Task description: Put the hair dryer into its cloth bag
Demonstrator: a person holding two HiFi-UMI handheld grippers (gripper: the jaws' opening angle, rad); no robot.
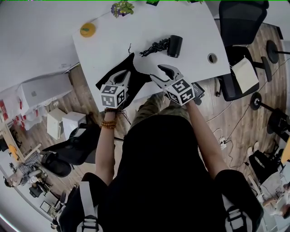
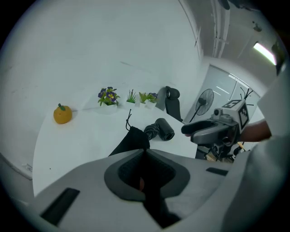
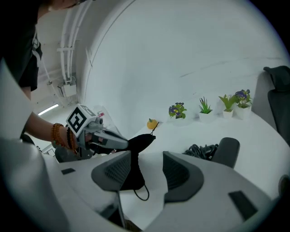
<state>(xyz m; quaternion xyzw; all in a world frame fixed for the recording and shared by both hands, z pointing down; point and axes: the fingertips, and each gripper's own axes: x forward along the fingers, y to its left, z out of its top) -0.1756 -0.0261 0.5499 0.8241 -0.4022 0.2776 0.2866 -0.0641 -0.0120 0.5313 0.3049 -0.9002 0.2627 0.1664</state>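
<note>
The black cloth bag (image 1: 132, 66) lies near the front edge of the white table (image 1: 99, 50), its drawstring pointing away. My left gripper (image 1: 123, 75) is shut on the bag's near end; in the left gripper view black cloth (image 2: 132, 138) is pinched between the closed jaws of that gripper (image 2: 144, 152). The black hair dryer (image 1: 175, 45) lies further back, its coiled cord (image 1: 153, 47) on its left. My right gripper (image 1: 163, 70) hovers open just right of the bag, nothing between its fingers. In the right gripper view the bag (image 3: 138, 143) hangs from the left gripper (image 3: 102, 138).
An orange fruit-shaped ornament (image 1: 87, 30) sits at the table's far left and small potted plants (image 1: 122, 7) along the back edge. A cable hole (image 1: 212, 58) is at the right of the table. A black office chair (image 1: 240, 27) stands to the right.
</note>
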